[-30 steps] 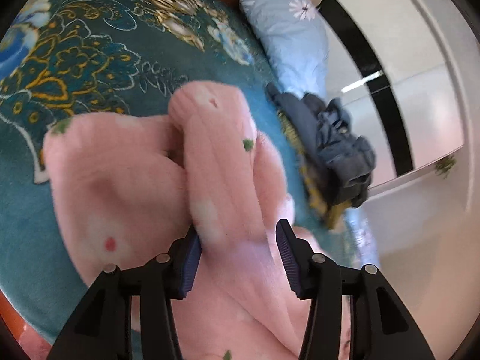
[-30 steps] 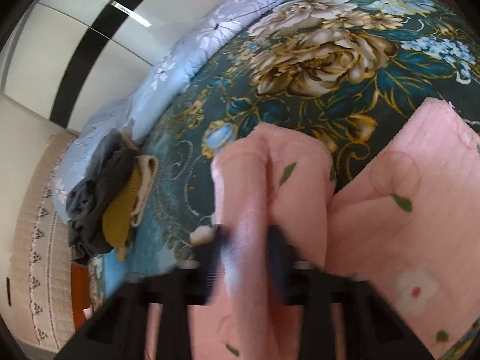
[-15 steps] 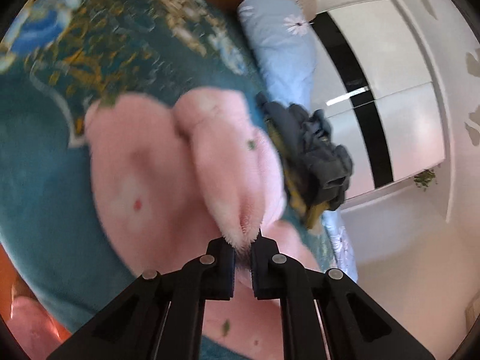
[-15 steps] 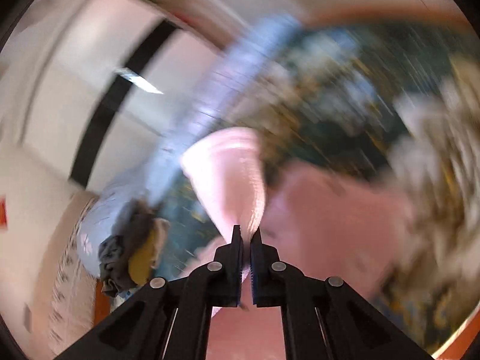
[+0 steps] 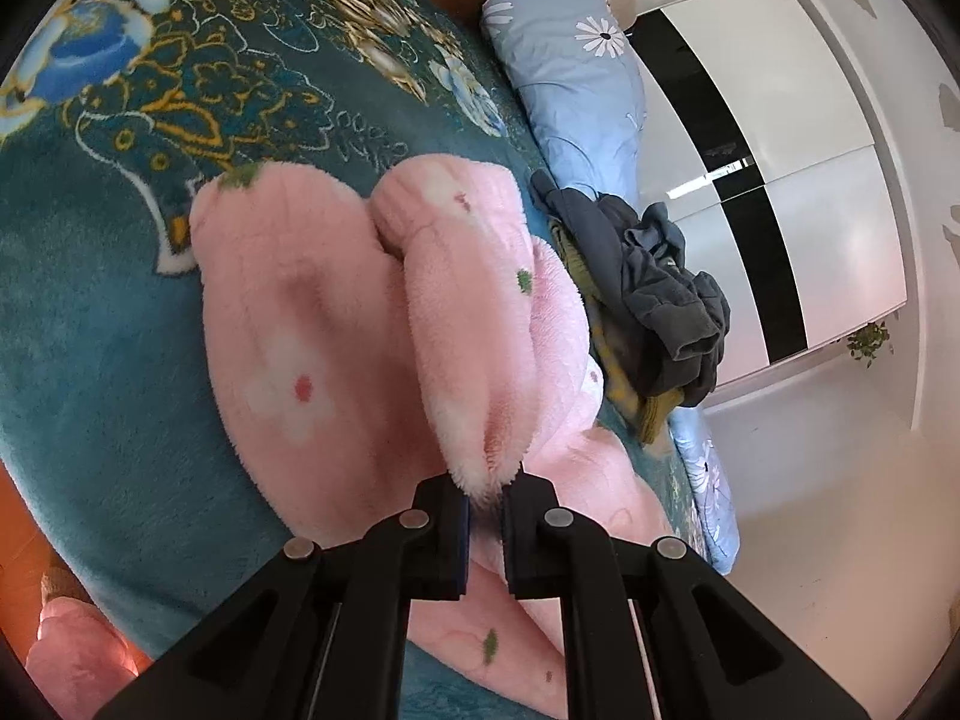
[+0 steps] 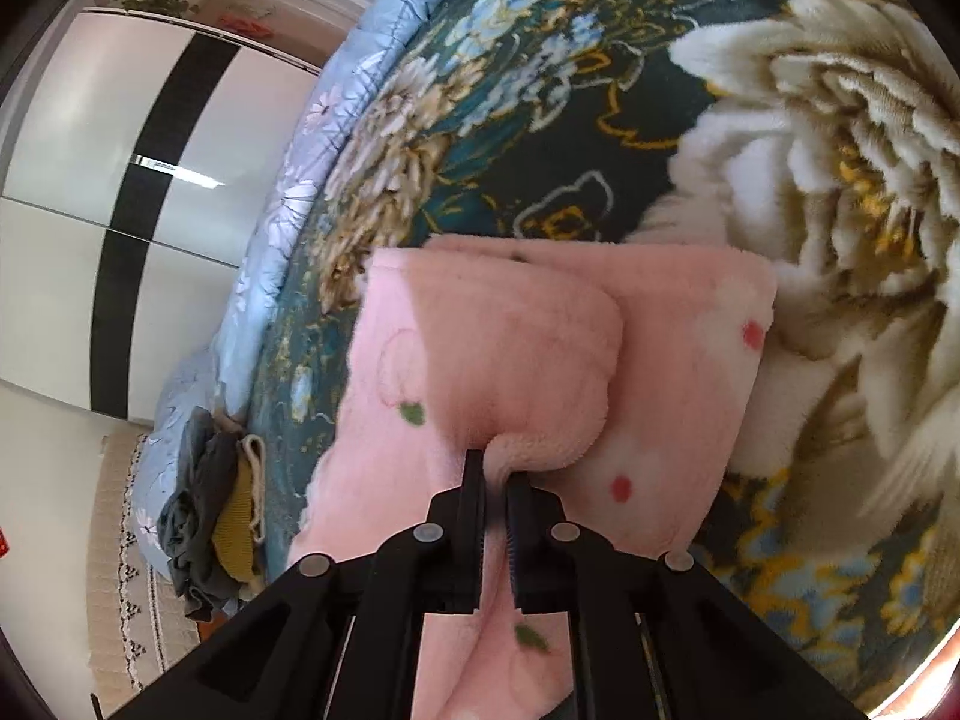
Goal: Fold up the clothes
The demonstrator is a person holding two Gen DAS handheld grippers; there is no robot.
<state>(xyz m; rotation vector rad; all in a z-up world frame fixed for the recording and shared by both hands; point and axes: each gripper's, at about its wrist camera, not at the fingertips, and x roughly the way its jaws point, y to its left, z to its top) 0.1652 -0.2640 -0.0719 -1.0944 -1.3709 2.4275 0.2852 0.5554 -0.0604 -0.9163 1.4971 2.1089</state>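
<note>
A fluffy pink fleece garment (image 5: 300,324) with white flowers, red dots and green leaves lies partly folded on a teal floral bed blanket (image 5: 120,120). My left gripper (image 5: 485,495) is shut on a pinched fold of its edge. In the right wrist view the same pink garment (image 6: 492,348) lies doubled over on the blanket (image 6: 540,120), and my right gripper (image 6: 495,480) is shut on another fold of its edge.
A heap of dark grey and mustard clothes (image 5: 654,288) lies at the bed's far edge beside a light blue floral quilt (image 5: 576,78); the heap also shows in the right wrist view (image 6: 210,510). A white wardrobe with a black stripe (image 5: 780,150) stands beyond.
My left gripper has shut on a fold of the pink garment. My right gripper has shut on its fold too and swung across, laying the garment doubled over on the blanket.
</note>
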